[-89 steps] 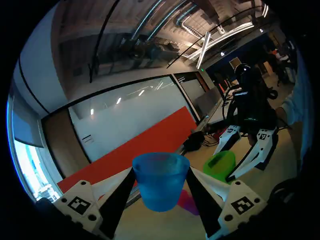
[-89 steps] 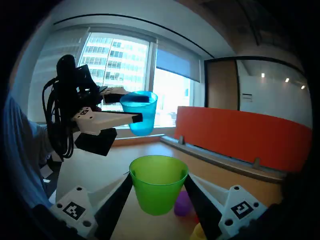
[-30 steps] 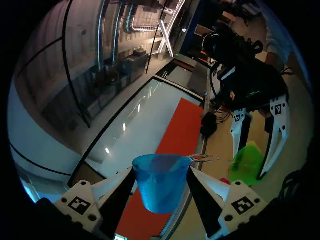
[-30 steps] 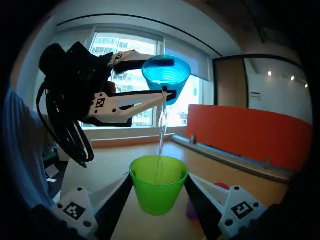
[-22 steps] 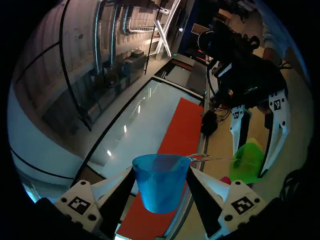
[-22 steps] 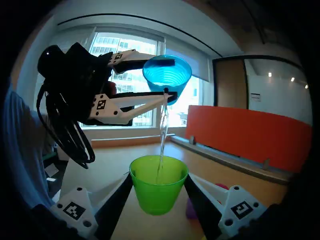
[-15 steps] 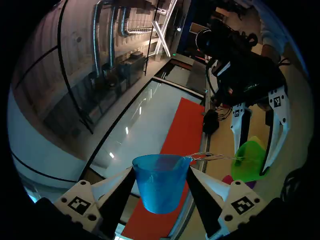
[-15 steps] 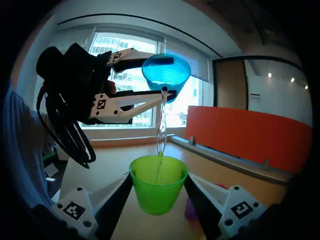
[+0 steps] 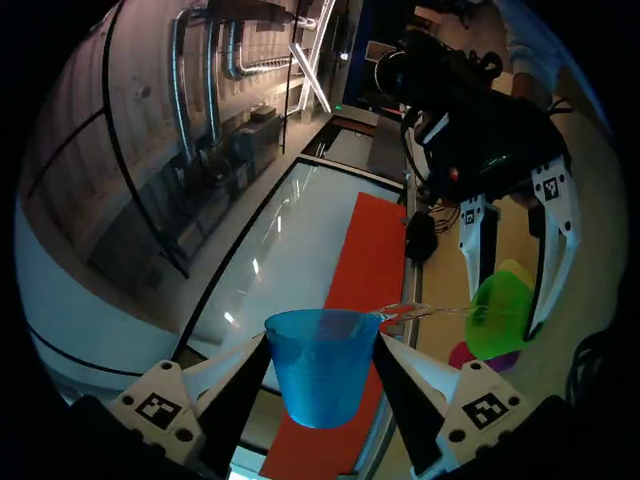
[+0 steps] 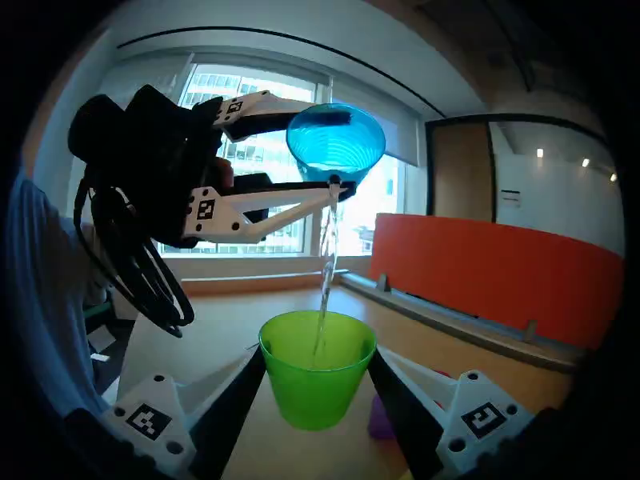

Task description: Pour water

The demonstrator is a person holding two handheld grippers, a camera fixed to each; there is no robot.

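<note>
The left gripper [image 10: 340,156] holds the blue cup [image 10: 336,142] with one finger on each side of its wall. The cup is tipped, with its mouth turned toward the right gripper view, and it is high above the counter [image 10: 200,320]. From its lower rim a thin stream of water [image 10: 326,272] falls into the green cup [image 10: 317,384]. The right gripper [image 10: 317,360] holds this cup upright, its two fingers pressing on the wall a little under the rim. To the right, low beside the green cup, a small purple thing [image 10: 378,418] lies on the counter.

Both cups look like thin plastic: light, quite stiff, but easy to bend if squeezed hard. I think the green cup becomes heavier as it fills, and a wet wall can be slippery. The cups are wider at the top, so a hold on the middle of the wall, under the rim, should keep them from sliding down.
</note>
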